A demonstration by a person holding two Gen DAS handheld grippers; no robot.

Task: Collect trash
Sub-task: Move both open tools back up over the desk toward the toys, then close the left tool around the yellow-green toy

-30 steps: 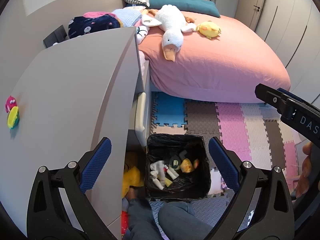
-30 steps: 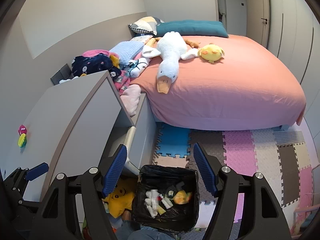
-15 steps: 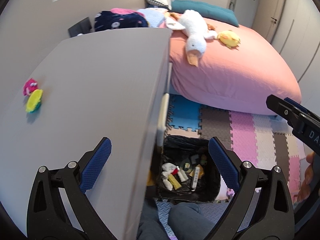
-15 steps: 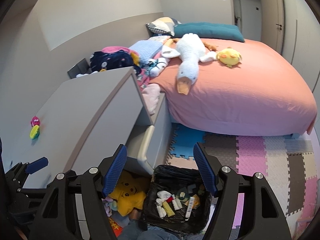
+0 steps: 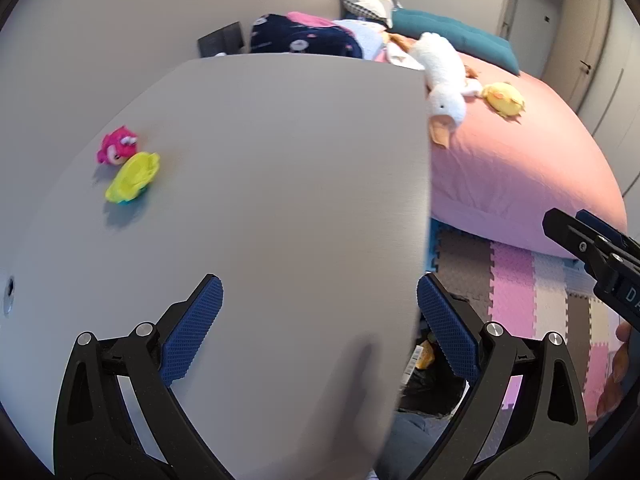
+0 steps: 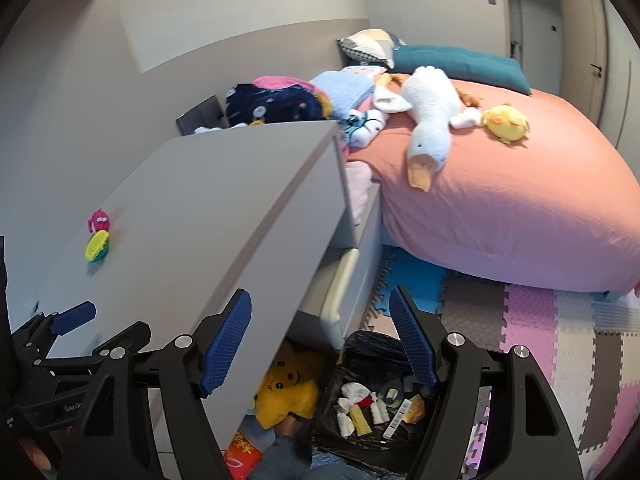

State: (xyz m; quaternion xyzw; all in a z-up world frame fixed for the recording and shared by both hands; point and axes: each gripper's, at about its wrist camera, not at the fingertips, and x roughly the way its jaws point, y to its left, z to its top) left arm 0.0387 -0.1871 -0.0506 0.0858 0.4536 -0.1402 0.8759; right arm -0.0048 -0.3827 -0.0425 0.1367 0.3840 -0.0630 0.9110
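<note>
Both grippers, left gripper (image 5: 318, 330) and right gripper (image 6: 320, 340), gape wide (nothing held).

We're in a child's bedroom at home: a bed (image 6: 520, 208) under a pink sheet, a plush goose (image 6: 430, 116) and yellow chick (image 6: 506, 122) on it, pillows (image 6: 460, 62) at the head, foam puzzle mats (image 6: 560, 332) on the floor, a grey dresser (image 6: 208, 208) alongside.
</note>
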